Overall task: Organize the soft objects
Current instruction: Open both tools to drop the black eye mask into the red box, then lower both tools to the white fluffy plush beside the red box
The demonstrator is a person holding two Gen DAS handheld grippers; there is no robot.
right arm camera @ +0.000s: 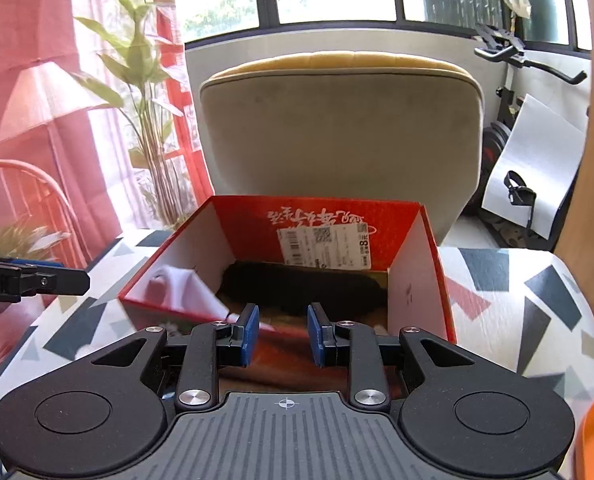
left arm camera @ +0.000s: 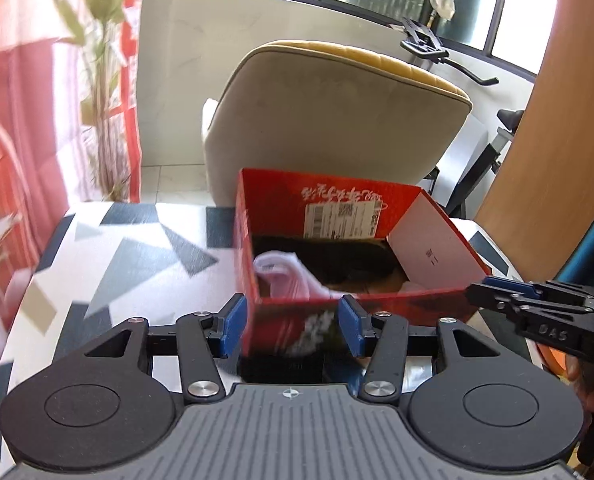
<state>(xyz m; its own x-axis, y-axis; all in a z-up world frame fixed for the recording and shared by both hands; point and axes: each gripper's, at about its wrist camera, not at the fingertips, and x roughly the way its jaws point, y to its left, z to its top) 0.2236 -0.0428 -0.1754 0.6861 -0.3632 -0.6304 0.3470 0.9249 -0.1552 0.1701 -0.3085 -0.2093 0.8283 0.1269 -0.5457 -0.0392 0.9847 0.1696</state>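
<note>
Left tongs (left arm camera: 293, 326) parted about halfway, nothing between the blue pads, hovering over the near wall of the red box (left arm camera: 449, 280); empty, so presumably free for another pickup. Beneath, a geometric-patterned tabletop (left arm camera: 137, 264) carrying the box, pushed up near the back of a beige chair (left arm camera: 337, 120), perhaps to keep the box within easy reach of both hands.

Inside the box, toward its left wall, a white soft item (right arm camera: 177, 284) slumped against the side, tucked in and not spread flat; beside it, toward the far wall, a dark soft item (right arm camera: 297, 284) lying low on the bottom. Both already contained, suggesting sorting well under way, though no further loose pieces visible on the tabletop from here.

Right tongs (right arm camera: 283, 334) parted only narrowly, also gripping nothing, aimed down over the box's near edge. Open top, flaps upright, leaving a clear drop zone.
</note>
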